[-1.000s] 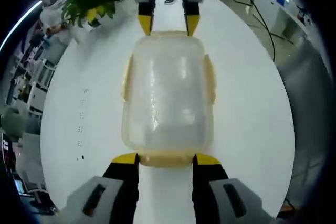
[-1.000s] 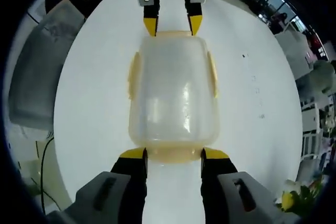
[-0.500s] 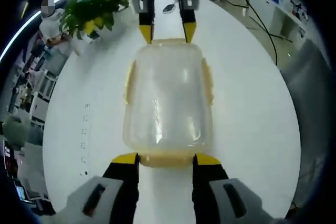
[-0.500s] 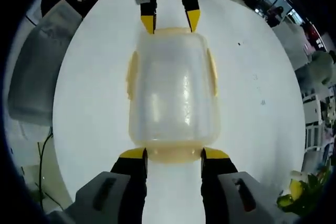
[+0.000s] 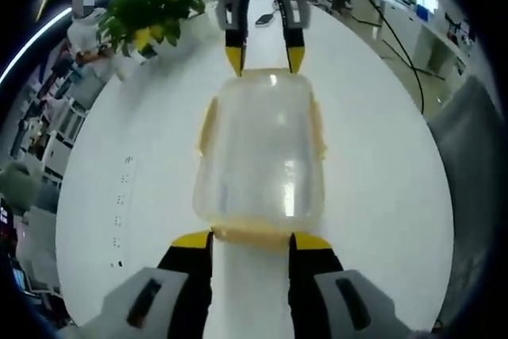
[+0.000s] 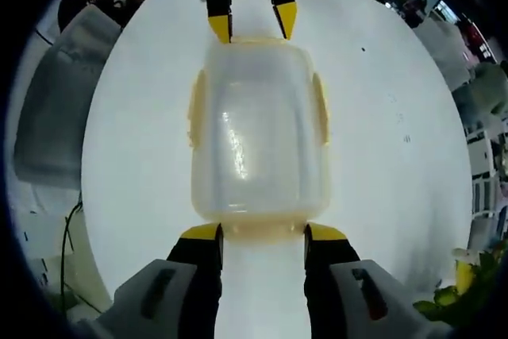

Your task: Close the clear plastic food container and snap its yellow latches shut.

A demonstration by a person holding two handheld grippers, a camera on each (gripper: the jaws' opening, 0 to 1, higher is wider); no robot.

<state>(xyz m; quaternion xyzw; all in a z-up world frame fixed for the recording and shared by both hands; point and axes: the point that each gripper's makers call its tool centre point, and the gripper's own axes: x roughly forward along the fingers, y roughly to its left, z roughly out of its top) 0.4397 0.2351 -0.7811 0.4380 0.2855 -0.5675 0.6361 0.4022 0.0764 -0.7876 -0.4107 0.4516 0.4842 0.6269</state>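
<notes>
The clear plastic container (image 5: 260,156) lies lid-on upon the white round table (image 5: 127,196), with yellow latches (image 5: 208,129) along its long sides. My left gripper (image 5: 251,240) is open, its yellow-tipped jaws standing on either side of the near end latch (image 5: 250,235). At the far end the right gripper (image 5: 264,59) touches the container's edge. In the right gripper view the container (image 6: 258,129) runs away from my open right gripper (image 6: 263,233), whose jaws flank its near end. The left gripper (image 6: 252,25) meets the far edge, and a side latch (image 6: 320,109) shows.
A potted green plant (image 5: 151,9) with yellow fruit stands at the table's far left edge, a person (image 5: 83,33) behind it. Black cables (image 5: 397,45) trail beyond the right rim. A grey chair (image 6: 55,101) stands by the table's left edge.
Both views have shifted and rolled a little with the hands. The container stays between the two grippers, and both pairs of jaws remain apart at its ends.
</notes>
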